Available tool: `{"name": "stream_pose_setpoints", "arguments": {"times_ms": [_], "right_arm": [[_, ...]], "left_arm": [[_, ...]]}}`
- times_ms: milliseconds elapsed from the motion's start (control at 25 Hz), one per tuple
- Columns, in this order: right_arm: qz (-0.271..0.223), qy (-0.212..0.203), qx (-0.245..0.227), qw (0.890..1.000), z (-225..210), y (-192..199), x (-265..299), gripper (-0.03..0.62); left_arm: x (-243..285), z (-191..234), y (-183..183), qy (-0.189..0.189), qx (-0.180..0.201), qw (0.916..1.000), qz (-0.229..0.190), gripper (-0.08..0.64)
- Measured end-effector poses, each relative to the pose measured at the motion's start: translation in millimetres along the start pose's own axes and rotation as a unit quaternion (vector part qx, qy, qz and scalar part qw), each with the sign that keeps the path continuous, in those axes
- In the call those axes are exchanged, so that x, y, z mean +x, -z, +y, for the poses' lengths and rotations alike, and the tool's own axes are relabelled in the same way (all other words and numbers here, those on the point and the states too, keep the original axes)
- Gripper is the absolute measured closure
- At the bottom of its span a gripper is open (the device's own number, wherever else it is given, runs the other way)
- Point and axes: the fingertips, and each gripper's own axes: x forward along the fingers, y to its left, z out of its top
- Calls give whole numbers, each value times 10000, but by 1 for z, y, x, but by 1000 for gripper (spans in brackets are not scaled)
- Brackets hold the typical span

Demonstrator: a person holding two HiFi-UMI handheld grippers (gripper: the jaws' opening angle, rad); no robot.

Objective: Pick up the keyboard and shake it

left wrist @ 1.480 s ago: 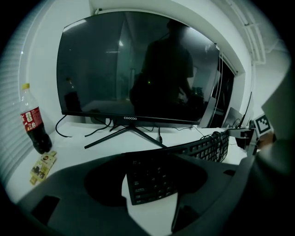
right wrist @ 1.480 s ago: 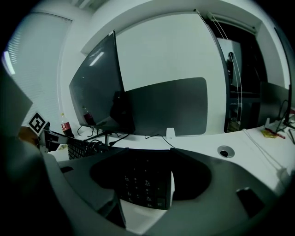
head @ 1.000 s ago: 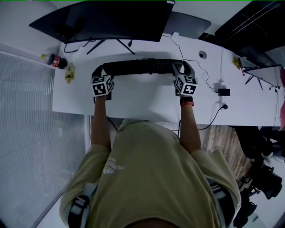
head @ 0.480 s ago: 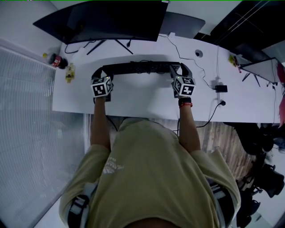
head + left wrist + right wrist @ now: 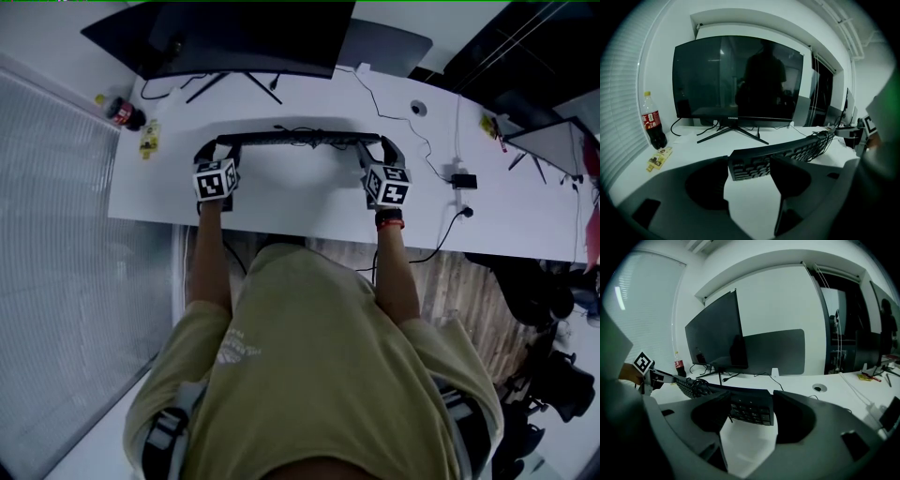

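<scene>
Above the white desk (image 5: 281, 211), keyboard (image 5: 300, 140) in left claw (image 5: 217, 143) and right claw (image 5: 375, 143).

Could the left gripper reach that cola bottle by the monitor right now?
Probably not: the left gripper is clamped on the left end of the keyboard, held off the desk with the right gripper. The desk towards the bottle looks free.
</scene>
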Motion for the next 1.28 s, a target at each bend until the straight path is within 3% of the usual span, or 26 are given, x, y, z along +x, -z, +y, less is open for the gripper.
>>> {"name": "stream_pose_setpoints", "arguments": {"times_ms": [280,880,1280], "right_arm": [[56,-19,-82,9999,4,13,-16,307],[23,362,154,9992,11,50,-43,305],[280,435,288,9982,18,77,-51,305]], "left_arm": [[-14,-8,15,-19,28,10000,-40,279],[-29,-13,50,-179,186,9997,-36,279],[-36,-18,81,-194,110,9993,284,279]]}}
